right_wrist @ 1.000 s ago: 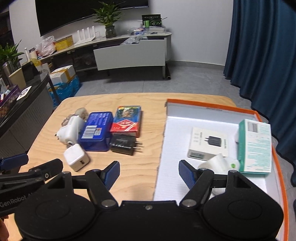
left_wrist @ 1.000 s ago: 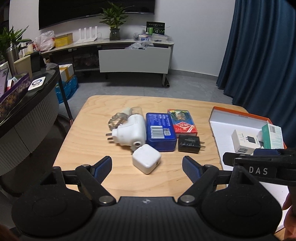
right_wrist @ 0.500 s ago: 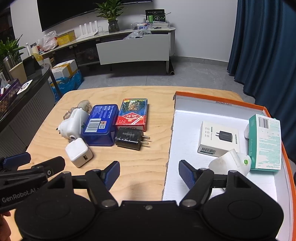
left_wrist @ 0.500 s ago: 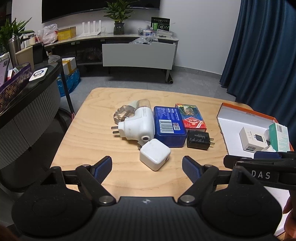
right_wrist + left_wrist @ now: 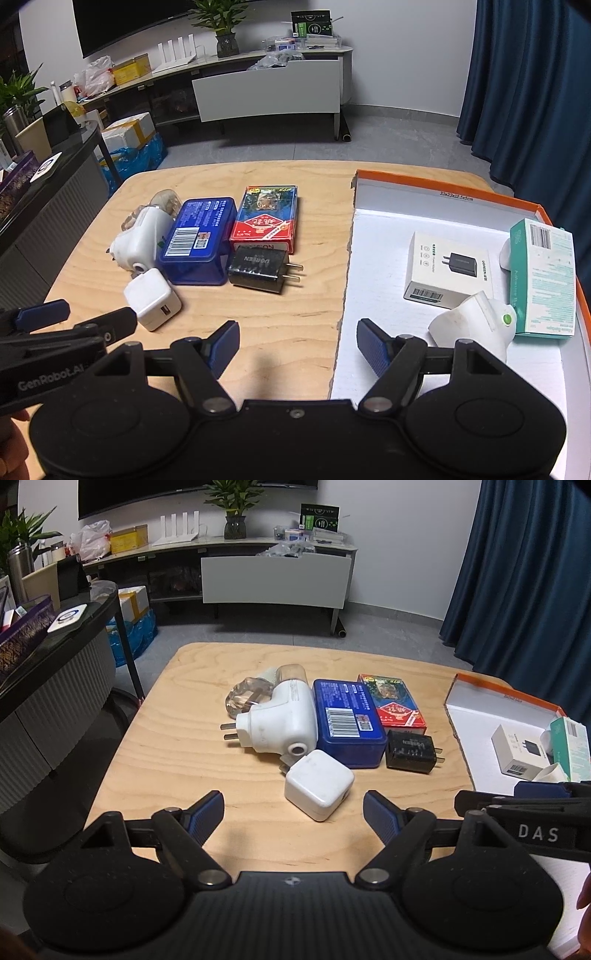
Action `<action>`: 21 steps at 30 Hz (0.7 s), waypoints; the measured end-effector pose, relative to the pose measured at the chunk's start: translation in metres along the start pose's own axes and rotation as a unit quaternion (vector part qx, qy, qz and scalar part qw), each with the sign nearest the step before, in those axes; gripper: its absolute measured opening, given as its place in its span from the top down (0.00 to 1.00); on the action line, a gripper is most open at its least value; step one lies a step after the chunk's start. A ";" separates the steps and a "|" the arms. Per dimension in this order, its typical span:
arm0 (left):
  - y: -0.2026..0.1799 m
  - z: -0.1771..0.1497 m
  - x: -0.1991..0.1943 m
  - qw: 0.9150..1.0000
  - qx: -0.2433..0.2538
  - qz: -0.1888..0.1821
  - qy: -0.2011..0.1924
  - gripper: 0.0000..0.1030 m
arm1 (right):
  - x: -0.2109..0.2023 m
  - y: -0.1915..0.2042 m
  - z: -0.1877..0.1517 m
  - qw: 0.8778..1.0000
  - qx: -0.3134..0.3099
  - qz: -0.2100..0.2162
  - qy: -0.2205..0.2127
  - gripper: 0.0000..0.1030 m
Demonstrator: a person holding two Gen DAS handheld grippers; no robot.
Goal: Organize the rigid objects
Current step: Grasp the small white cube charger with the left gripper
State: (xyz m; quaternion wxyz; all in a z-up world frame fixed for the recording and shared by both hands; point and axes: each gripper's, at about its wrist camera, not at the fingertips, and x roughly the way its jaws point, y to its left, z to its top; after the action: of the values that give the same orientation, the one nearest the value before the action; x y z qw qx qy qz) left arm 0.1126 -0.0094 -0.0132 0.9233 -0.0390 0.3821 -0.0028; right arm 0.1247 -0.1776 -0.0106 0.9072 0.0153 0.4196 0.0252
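On the wooden table lie a small white charger cube (image 5: 319,784) (image 5: 153,304), a white plug adapter (image 5: 280,720) (image 5: 136,245), a blue tin (image 5: 347,722) (image 5: 197,242), a red card box (image 5: 391,703) (image 5: 266,219) and a black charger (image 5: 410,751) (image 5: 258,267). My left gripper (image 5: 293,810) is open and empty, with the white cube just ahead between its fingers. My right gripper (image 5: 297,345) is open and empty over the left edge of the orange-rimmed white box (image 5: 443,184).
The white box holds a white charger carton (image 5: 448,269), a green carton (image 5: 545,277) and a white plug device (image 5: 476,325). A clear object (image 5: 245,699) lies behind the adapter. A dark counter (image 5: 48,672) stands left of the table; a blue curtain (image 5: 524,572) hangs at the right.
Both grippers have moved forward toward the objects, which look larger and nearer. The white cube now lies just ahead of the left gripper's fingers. Nothing was grasped.
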 end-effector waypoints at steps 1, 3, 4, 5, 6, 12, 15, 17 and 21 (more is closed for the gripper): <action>0.000 0.000 0.002 1.000 0.000 0.000 0.001 0.18 | 0.001 0.000 0.000 1.000 0.000 0.001 0.000 0.18; 0.000 0.001 0.005 1.000 0.000 0.000 0.002 0.18 | 0.003 0.001 0.000 1.000 -0.002 0.003 0.000 0.18; -0.001 0.001 0.007 1.000 -0.001 -0.001 0.003 0.18 | 0.004 0.001 0.000 1.000 -0.003 0.003 0.001 0.18; -0.001 0.002 0.009 1.000 0.000 -0.002 0.004 0.18 | 0.006 0.001 0.000 1.000 -0.003 0.004 0.002 0.18; -0.002 0.002 0.012 1.000 0.002 -0.003 0.005 0.18 | 0.007 0.001 0.000 1.000 -0.004 0.004 0.003 0.18; -0.006 0.004 0.024 1.000 0.015 -0.005 0.010 0.19 | 0.013 -0.003 0.000 1.000 0.002 0.002 0.006 0.18; -0.006 0.006 0.033 1.000 0.018 -0.003 0.015 0.19 | 0.017 -0.003 0.000 1.000 0.003 0.002 0.008 0.18; -0.005 0.006 0.037 1.000 0.020 -0.002 0.016 0.20 | 0.019 -0.003 0.000 1.000 0.003 0.003 0.009 0.18; -0.006 0.005 0.047 0.999 0.031 -0.005 0.024 0.25 | 0.023 -0.003 0.002 1.000 0.002 0.003 0.011 0.18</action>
State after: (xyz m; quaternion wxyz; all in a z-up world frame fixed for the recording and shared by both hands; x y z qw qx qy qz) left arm 0.1492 -0.0171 -0.0426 0.9145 -0.0121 0.4039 -0.0200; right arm 0.1410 -0.1788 -0.0270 0.9026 0.0180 0.4292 0.0272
